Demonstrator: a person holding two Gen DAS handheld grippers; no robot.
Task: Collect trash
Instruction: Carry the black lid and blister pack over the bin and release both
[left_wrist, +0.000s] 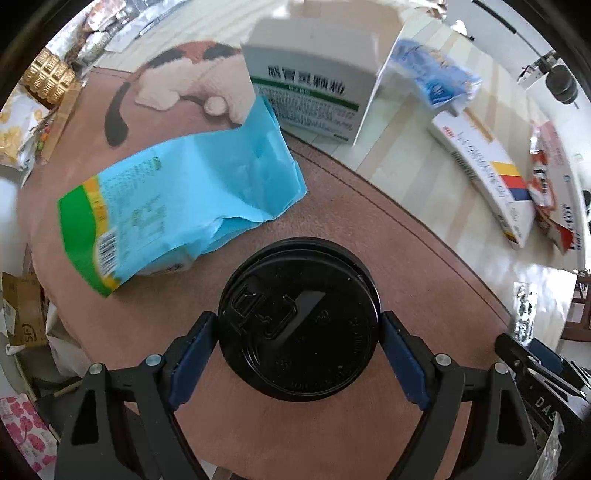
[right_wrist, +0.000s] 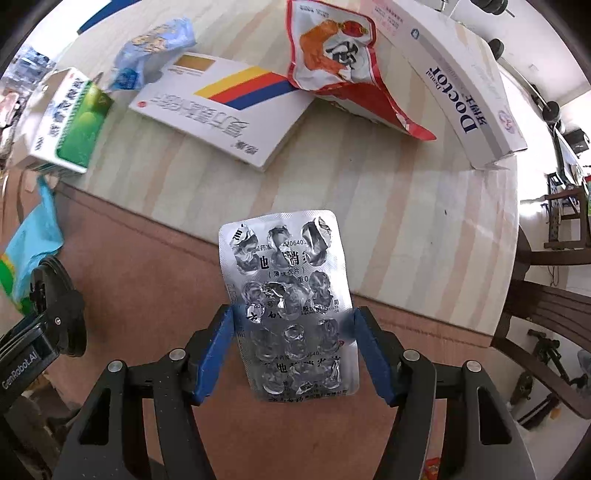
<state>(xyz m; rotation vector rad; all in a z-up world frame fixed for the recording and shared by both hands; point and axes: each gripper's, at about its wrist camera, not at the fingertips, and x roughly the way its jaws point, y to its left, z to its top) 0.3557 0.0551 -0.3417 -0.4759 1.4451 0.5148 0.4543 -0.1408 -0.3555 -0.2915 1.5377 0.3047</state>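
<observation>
left tool (left_wrist: 298, 334) around black lid (left_wrist: 298, 325), right tool (right_wrist: 293, 349) around blister pack (right_wrist: 291, 306)

I count 2 grippers w/ blue pads: left gripper (left_wrist: 298, 334), right gripper (right_wrist: 293, 347). 1 black cup lid (left_wrist: 298, 328). 1 foil blister sheet (right_wrist: 290, 302), approx. 12 popped pockets, can't be exact. Boxes, 4 total: green-and-white box (right_wrist: 64, 122), striped box (right_wrist: 225, 107), "Doctor" box (right_wrist: 461, 85), plus 1 more partly under the red pouch. Wrappers/bags, 3: blue-green bag (left_wrist: 177, 206), crumpled blue wrapper (right_wrist: 151, 50), red pouch (right_wrist: 332, 55). 1 brown mat (left_wrist: 332, 206) w/ 1 cat picture (left_wrist: 177, 85) on it. More clutter at far left edge of my left cam, too blurred to count.
</observation>
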